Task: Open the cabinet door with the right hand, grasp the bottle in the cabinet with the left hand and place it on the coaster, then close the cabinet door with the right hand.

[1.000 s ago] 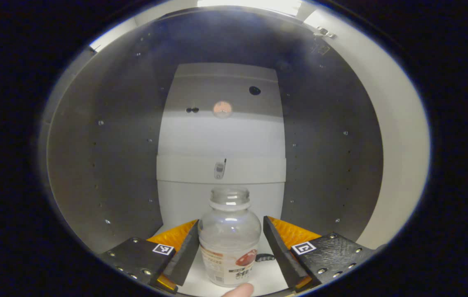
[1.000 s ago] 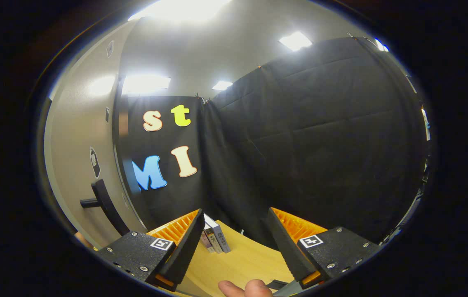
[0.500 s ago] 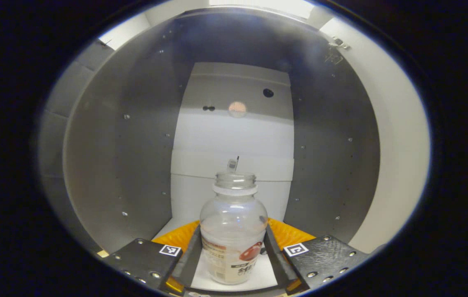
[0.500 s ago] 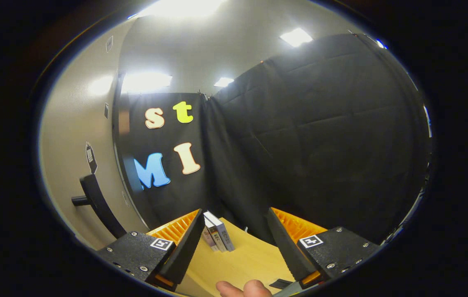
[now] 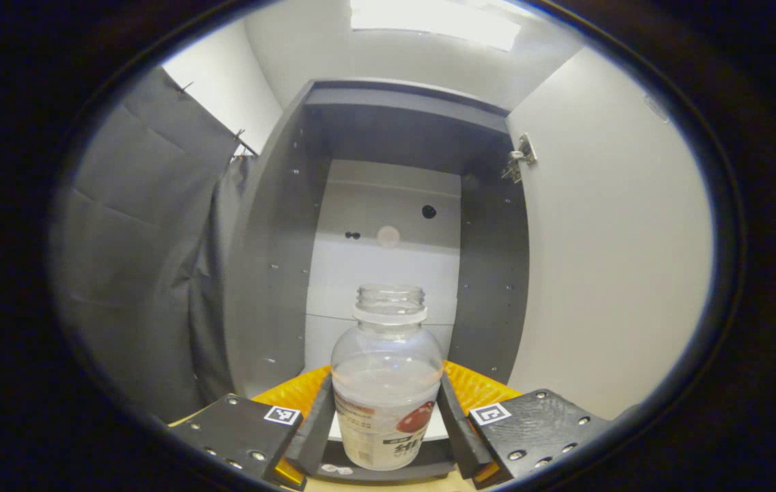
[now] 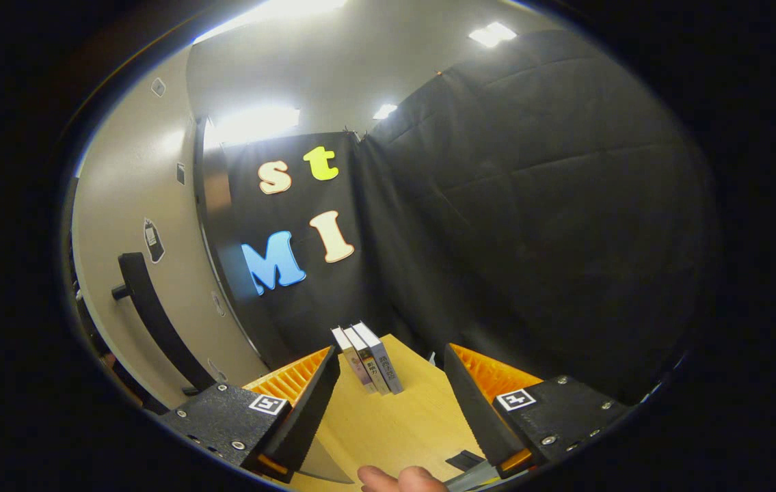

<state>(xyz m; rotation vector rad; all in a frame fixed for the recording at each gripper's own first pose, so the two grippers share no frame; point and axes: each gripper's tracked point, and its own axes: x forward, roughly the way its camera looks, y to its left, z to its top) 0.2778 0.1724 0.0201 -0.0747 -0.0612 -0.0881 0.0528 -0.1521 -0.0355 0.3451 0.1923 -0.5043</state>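
In the left gripper view a clear uncapped bottle (image 5: 386, 383) with a printed label stands upright between the fingers of my left gripper (image 5: 385, 427), which is shut on its lower body. Behind it the grey cabinet (image 5: 388, 205) stands open and empty, its white door (image 5: 606, 239) swung out to the right. In the right gripper view my right gripper (image 6: 388, 410) is open with nothing between its fingers, above a wooden table (image 6: 394, 424). The door's outer face with its black handle (image 6: 155, 314) is at the left of that view.
Three books (image 6: 368, 359) stand upright at the far end of the table in the right gripper view. A fingertip (image 6: 398, 478) shows at the bottom edge. Black cloth (image 5: 141, 260) hangs left of the cabinet. A door hinge (image 5: 519, 158) sits at the cabinet's upper right.
My left gripper shut on the bottle, then drew back out of the cabinet with it. The right gripper tilted down a little; more table and books show.
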